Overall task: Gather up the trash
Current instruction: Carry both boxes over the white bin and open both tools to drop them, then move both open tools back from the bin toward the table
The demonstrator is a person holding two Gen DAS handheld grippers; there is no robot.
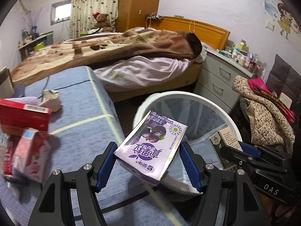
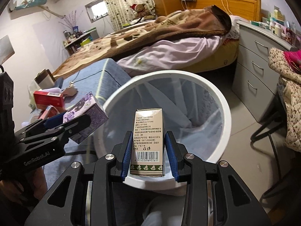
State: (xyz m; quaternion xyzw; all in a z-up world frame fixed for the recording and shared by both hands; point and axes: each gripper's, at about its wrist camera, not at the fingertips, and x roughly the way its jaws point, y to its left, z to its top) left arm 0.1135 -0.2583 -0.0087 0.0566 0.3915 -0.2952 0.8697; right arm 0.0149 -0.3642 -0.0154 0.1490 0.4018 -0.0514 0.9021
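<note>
The left claw (image 1: 148, 162) is spread wide and clamped on a purple milk carton (image 1: 151, 146) – its blue pads (image 1: 106, 162) press the carton's two long sides, and the carton tilts out past the edge of the blue-covered bench (image 1: 79, 131), over the near rim of the white bin (image 1: 143, 105). The right claw (image 2: 148, 150) is closed much narrower on a slim cream-and-green box (image 2: 147, 143), held upright over the bin's (image 2: 223, 113) open mouth, barcode facing back.

The bin is round, smooth plastic, lined with a thin, see-through bag; its bottom is hard to make out through the folds. Back on the bench, toward its left edge, lie a red box (image 1: 24, 114), a pink-and-red carton (image 1: 30, 154) and a crumpled white wrapper (image 1: 50, 99) – all blurred, the pink-and-red carton partly cut off. Behind stands a wooden bed (image 2: 242, 1) under a fuzzy brown blanket (image 2: 160, 32)
</note>
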